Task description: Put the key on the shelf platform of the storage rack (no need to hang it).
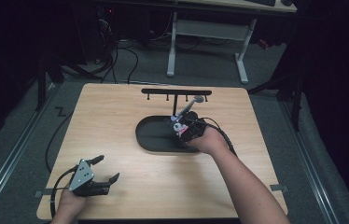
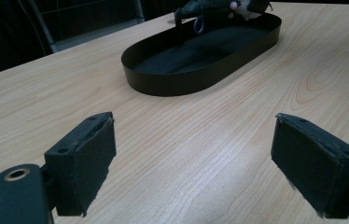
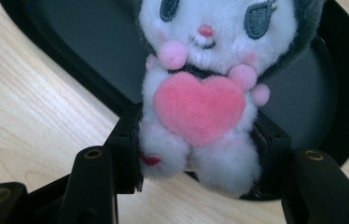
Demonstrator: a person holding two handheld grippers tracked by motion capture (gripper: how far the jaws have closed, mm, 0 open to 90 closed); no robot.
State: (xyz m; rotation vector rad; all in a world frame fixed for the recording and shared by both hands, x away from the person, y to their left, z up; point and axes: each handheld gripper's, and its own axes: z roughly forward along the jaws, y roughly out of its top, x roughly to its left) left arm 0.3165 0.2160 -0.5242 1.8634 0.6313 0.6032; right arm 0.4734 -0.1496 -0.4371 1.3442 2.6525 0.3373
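From the high view, the right gripper [image 1: 187, 127] sits over the right end of a black oval tray [image 1: 150, 135] on the wooden counter [image 1: 116, 116], holding a small plush toy [image 1: 178, 125] above the tray's edge. Behind the tray a black hook rack [image 1: 176, 93] stands on the counter. The left gripper [image 1: 99, 175] rests near the counter's front left corner, well apart from the tray, its fingers spread.

In the left gripper view, the two black fingers [image 2: 86, 161] stand wide apart over bare counter [image 2: 186, 154] with nothing between them. The tray [image 2: 177, 81] lies farther off, and at its far rim the plush toy [image 2: 238, 7] shows, dark and partly cut off.

In the right gripper view, the fingers [image 3: 128, 149] clamp the plush toy [image 3: 200, 107] at its lower body, one on each side. The toy is white with a pink heart on its chest and faces the camera, upright. It hangs over the tray's rim [image 3: 93, 88], partly above the tray's dark floor, partly above the counter [image 3: 32, 102].
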